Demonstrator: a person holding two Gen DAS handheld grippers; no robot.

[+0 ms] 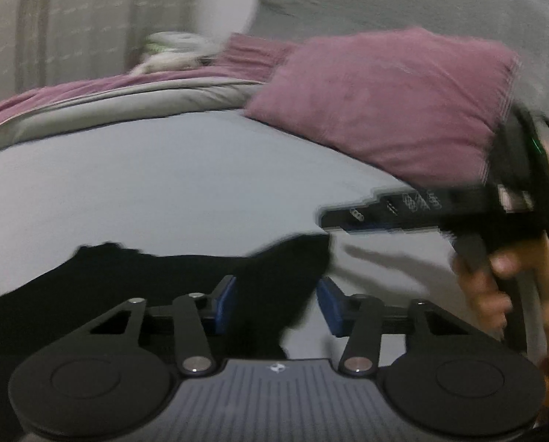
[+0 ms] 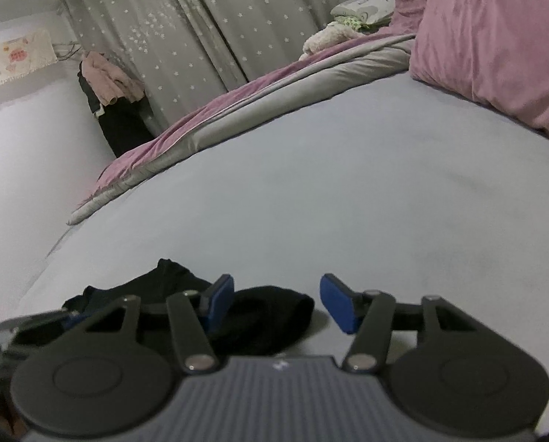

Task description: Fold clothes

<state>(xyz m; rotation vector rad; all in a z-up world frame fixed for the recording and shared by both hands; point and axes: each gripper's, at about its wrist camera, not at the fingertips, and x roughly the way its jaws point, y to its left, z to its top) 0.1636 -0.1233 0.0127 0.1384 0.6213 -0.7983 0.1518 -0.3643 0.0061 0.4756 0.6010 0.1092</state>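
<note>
One black garment (image 2: pixel 259 316) (crumpled, flat) on pale sheet (image 2: pixel 311 202), both grippers' jaws wide, empty.

You are in a home bedroom: bed (image 2: pixel 311 191), pink pillow (image 2: pixel 495 44), star-print curtain (image 2: pixel 208 18), hung clothes (image 2: pixel 108 81)

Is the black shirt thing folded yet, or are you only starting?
Only starting, it seems. Nothing looks folded: the black garment lies rumpled on the pale bedsheet. Both the left hand-held gripper and the right hand-held gripper are open above it, gripping nothing. Grabbing, spreading and folding are all left.
</note>
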